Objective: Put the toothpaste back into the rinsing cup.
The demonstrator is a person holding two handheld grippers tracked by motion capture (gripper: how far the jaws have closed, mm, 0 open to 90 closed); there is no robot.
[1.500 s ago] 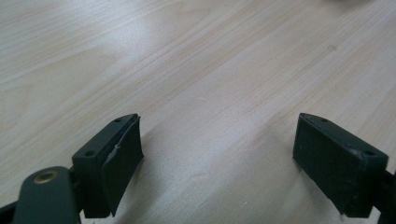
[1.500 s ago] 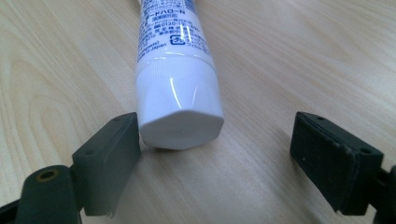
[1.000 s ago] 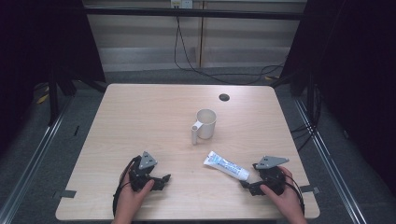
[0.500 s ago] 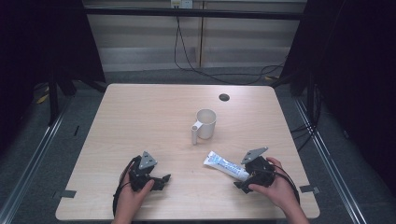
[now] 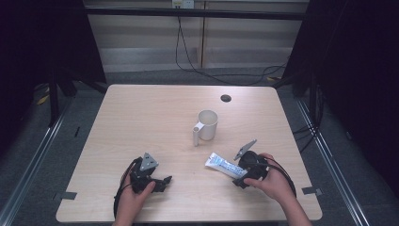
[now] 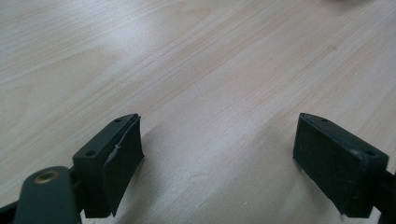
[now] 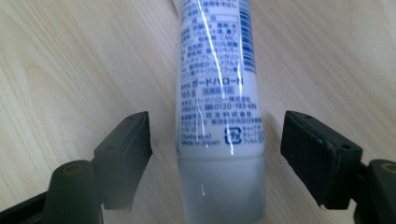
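Right hand-held gripper, jaws closing but apart, straddles the tube; mug stands well beyond.

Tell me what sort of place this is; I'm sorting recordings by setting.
Probably a lab recording station, not a home: a bare light wooden table ringed by black curtains, loose black cables running to a wall socket, and grey tape markers at the table's corners.

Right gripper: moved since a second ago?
Yes. The right gripper has shifted left toward the mug, now straddling the toothpaste tube's cap end; its jaws have just been closing, pads not touching yet.
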